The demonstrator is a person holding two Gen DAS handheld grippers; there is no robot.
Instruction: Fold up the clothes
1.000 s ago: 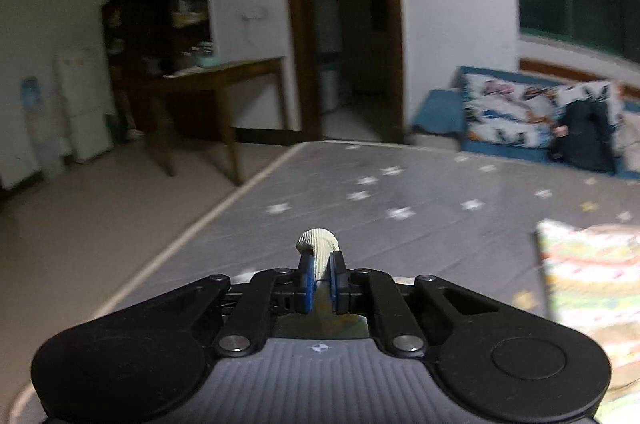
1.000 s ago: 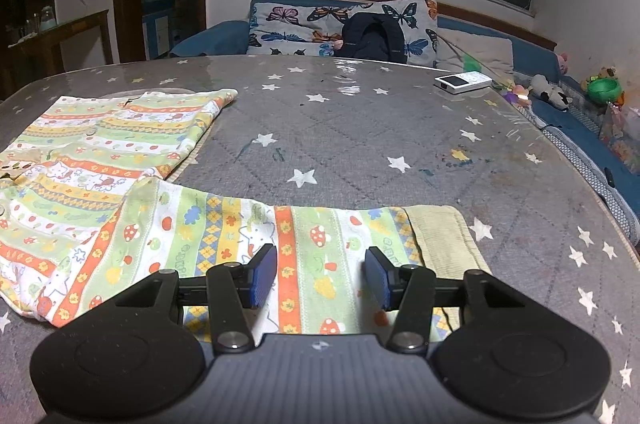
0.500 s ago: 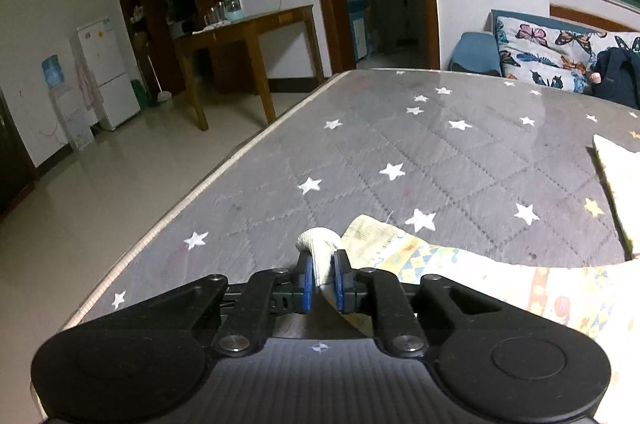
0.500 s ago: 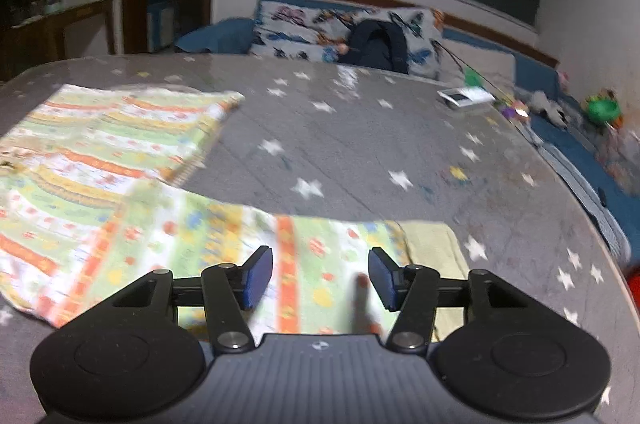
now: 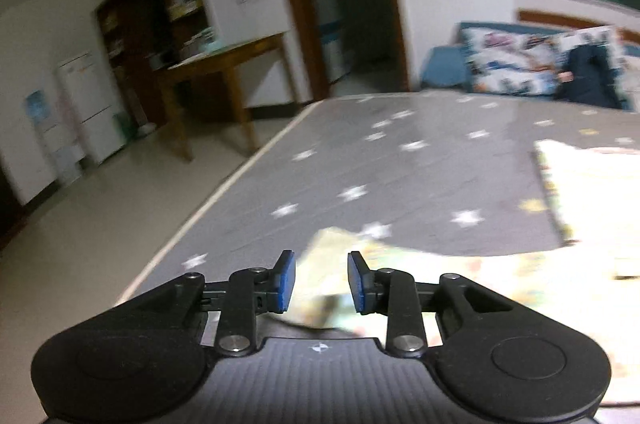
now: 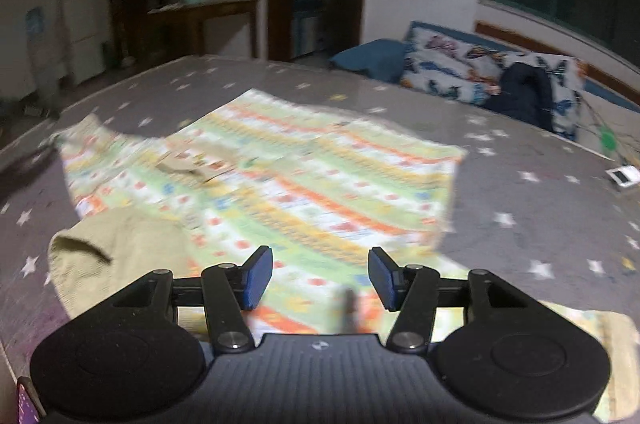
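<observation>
A patterned child's garment (image 6: 304, 179) with green, orange and yellow stripes lies spread on the grey star-print mattress (image 6: 540, 207). Its beige cuff (image 6: 100, 252) is folded in at the near left. My right gripper (image 6: 320, 280) is open and empty just above the garment's near part. In the left wrist view my left gripper (image 5: 321, 282) is open and empty over the garment's edge (image 5: 400, 264), near the mattress's left side (image 5: 400, 163). Both views are blurred.
A sofa with butterfly cushions and a dark jacket (image 6: 524, 95) stands beyond the mattress. A small white device (image 6: 624, 175) lies at the far right of the mattress. A wooden table (image 5: 224, 71), shelves and a fridge (image 5: 92, 107) stand at the left across bare floor.
My left gripper has opened and let go of the beige cuff it was holding. My right gripper has swung left, so the garment body now fills its view.
</observation>
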